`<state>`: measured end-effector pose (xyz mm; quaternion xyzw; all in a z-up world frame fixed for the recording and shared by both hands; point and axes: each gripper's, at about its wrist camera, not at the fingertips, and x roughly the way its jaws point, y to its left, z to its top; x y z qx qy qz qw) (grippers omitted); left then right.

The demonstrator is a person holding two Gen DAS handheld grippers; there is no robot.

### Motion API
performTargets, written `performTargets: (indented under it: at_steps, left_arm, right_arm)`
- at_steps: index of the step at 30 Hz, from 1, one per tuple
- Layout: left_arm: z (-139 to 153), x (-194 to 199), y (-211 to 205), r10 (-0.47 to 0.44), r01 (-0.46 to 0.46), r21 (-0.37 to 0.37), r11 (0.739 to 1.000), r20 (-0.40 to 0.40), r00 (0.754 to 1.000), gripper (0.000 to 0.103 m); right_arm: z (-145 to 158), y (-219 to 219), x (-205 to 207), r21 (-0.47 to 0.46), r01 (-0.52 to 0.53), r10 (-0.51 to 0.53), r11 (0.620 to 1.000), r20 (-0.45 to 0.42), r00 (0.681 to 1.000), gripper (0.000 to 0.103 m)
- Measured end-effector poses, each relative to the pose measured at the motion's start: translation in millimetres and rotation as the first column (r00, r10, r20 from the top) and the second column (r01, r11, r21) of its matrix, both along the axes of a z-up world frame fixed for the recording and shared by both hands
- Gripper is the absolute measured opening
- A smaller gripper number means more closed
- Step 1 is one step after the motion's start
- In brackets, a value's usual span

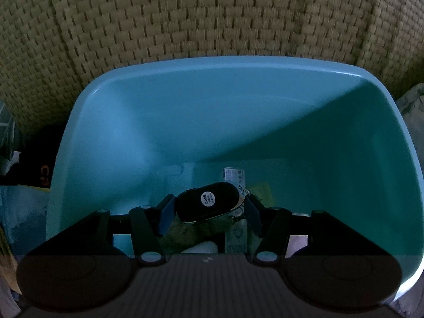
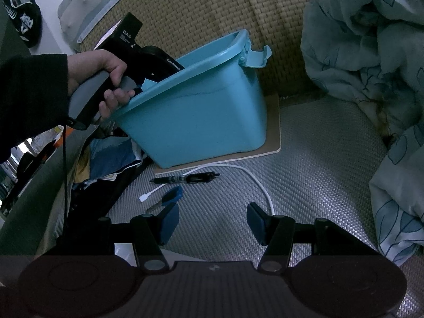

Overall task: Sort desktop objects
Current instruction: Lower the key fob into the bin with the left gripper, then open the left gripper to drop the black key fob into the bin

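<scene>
My left gripper point(image 1: 209, 208) is inside the blue plastic bin point(image 1: 185, 122), shut on a black oval key fob point(image 1: 208, 205) with a round white sticker and a metal ring. Below it on the bin floor lie a white label strip point(image 1: 233, 175), green items and a white object point(image 1: 201, 247). In the right wrist view the bin point(image 2: 196, 114) stands on a thin board point(image 2: 275, 132), with the left gripper's handle point(image 2: 119, 61) dipped into it. My right gripper point(image 2: 212, 221) is open and empty above the mat. A black pen point(image 2: 185, 179), a white cable point(image 2: 254, 182) and a blue clip point(image 2: 173, 194) lie on the mat.
A woven straw mat point(image 2: 201, 13) lies behind the bin. A crumpled floral blanket point(image 2: 371, 53) fills the right side. Clothes and dark items point(image 2: 106, 159) pile at the left of the grey textured mat point(image 2: 318, 172).
</scene>
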<state>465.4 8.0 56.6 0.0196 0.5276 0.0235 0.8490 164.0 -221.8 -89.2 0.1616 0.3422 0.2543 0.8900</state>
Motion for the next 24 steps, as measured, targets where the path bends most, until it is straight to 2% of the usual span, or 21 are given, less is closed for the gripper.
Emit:
performTargets:
  at_steps: [24]
  left_arm:
    - [-8,4,3,0.001,0.000,0.022,1.000,-0.042,0.999,0.061]
  right_arm:
    - [1,-2,1,0.000,0.009,-0.009,1.000,0.005,1.000,0.061]
